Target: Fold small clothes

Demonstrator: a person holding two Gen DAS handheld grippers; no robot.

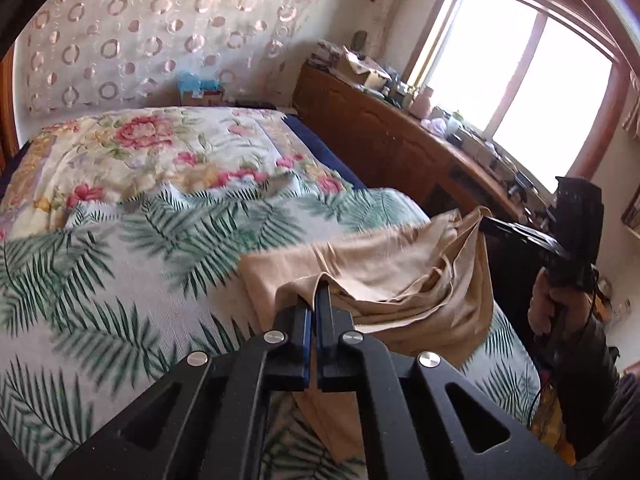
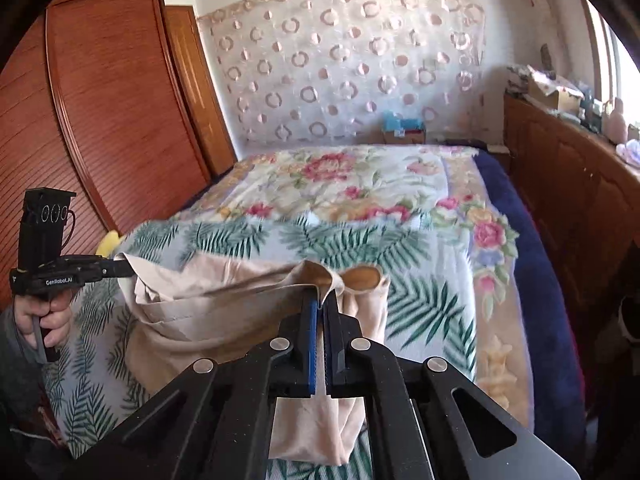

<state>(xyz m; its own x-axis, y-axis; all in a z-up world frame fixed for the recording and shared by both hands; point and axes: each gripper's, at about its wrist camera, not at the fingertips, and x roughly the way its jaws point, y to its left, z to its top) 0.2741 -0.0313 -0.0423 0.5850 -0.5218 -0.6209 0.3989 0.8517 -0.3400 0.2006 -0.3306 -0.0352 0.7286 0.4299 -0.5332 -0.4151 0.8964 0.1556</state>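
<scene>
The beige garment (image 1: 404,280) is held up over the near end of the bed (image 1: 120,280), stretched between both tongs, with its lower part sagging onto the palm-leaf bedcover (image 1: 80,248). The left tongs (image 1: 314,300) are clamped on one upper corner of the garment; the fabric is pinched between the blue-lined fingers (image 1: 306,320) and hangs down below them. The right tongs (image 2: 322,300) are likewise clamped on the opposite upper edge, with cloth trapped between the fingers and drooping beneath. The left wrist view alone shows the window (image 1: 520,92) and the full run of the cluttered wooden sideboard (image 1: 400,128) along the far side of the bed, and it shows the right tongs from outside, gripping the garment's far corner, held in the right hand (image 1: 548,304). The right wrist view alone shows the wooden wardrobe doors (image 2: 112,100) on the other side of the bed, the left hand (image 2: 44,316) on its handle, and the navy sheet (image 2: 540,260) at the bed's edge under the floral quilt (image 2: 340,184). Both views show the circle-patterned curtain (image 2: 340,64) behind the head of the bed.
</scene>
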